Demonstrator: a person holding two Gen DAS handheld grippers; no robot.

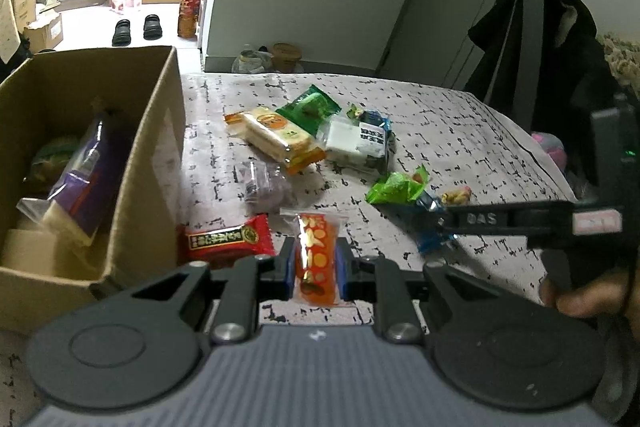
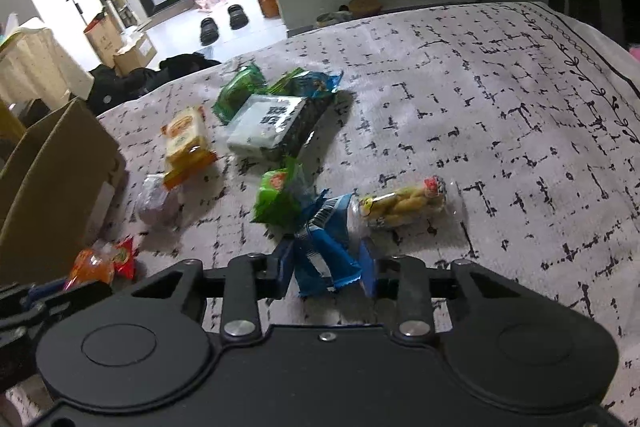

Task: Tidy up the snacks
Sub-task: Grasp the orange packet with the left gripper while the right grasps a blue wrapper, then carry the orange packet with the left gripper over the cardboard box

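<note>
The letters "DAS" could be read, moulded on the black finger of the right gripper [image 1: 444, 223] in the left wrist view. Dark characters were printed on the white snack packet [image 2: 266, 125] and the red snack packet [image 1: 226, 239], but were too blurred to be read.

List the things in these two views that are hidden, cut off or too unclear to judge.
- Brown cardboard box: left wrist view, its floor is hidden by the purple packet and shadow.
- Blue foil packet: right wrist view, its lower end is hidden behind the right gripper.
- Packet labels: too small and blurred in both views.
</note>
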